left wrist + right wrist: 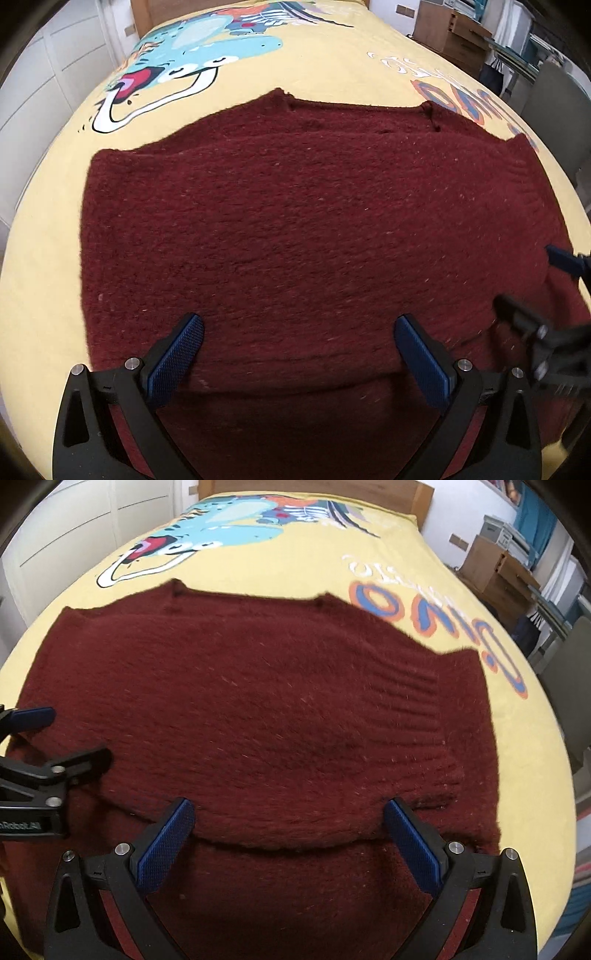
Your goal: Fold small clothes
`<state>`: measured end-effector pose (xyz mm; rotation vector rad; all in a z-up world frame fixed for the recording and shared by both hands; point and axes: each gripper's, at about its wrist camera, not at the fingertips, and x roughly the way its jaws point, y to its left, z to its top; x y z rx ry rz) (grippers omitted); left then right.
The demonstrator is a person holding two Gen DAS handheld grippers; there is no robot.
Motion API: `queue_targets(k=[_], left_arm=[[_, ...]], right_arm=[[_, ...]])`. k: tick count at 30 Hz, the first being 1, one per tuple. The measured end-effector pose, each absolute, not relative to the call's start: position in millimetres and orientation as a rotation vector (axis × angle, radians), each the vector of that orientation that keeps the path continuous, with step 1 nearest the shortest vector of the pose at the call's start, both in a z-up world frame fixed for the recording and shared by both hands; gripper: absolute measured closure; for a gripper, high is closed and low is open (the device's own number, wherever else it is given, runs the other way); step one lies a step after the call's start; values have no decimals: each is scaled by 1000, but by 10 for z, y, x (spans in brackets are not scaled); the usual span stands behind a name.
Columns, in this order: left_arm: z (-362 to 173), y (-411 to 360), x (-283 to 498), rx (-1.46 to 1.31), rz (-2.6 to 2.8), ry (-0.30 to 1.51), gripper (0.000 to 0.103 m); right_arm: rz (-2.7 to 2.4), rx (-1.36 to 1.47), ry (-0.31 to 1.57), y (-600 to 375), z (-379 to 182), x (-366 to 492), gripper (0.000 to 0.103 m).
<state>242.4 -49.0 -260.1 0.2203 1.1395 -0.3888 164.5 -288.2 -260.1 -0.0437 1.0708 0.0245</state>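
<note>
**Desk:** On the yellow bedspread (332,74), what does the frame show?

**Stringer:** A dark red knit sweater (295,221) lies spread across the near half of the printed cover, its neckline towards the headboard end and its hem towards the foot, where both tools wait.

**Desk:** How far along is the fold?

**Stringer:** Partly done, by the look of it. The right wrist view shows a ribbed sleeve (417,716) laid inward over the body on the side nearer the bedspread's right edge. A doubled edge of fabric runs across the near end just ahead of the fingers, which suggests a layer already lies over another there. The left side ends in a straight vertical line; whether that sleeve is tucked under cannot be told.

**Desk:** And the tools?

**Stringer:** The left gripper (299,354) has its jaws spread wide over the near edge of the sweater, nothing between the blue pads. The right gripper (288,834) is likewise agape above the same edge, holding nothing. Each shows at the margin of the other's view, side by side.

**Desk:** What remains?

**Stringer:** Likely a lengthwise fold, hem towards collar, to make a compact bundle. With neither tool gripping, that step has not begun.

**Desk:** Anything else in shot?

**Stringer:** Cardboard boxes (491,565) beyond the bedspread's far right corner, and a cartoon print (207,48) near the headboard.
</note>
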Motion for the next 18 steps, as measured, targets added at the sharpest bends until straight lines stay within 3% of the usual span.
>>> queue_targets(k=[18], left_arm=[[-2471,-258,2367,152,-433,1157,1]], right_arm=[[-26,33,1082,-3283,-2565,1494,0]])
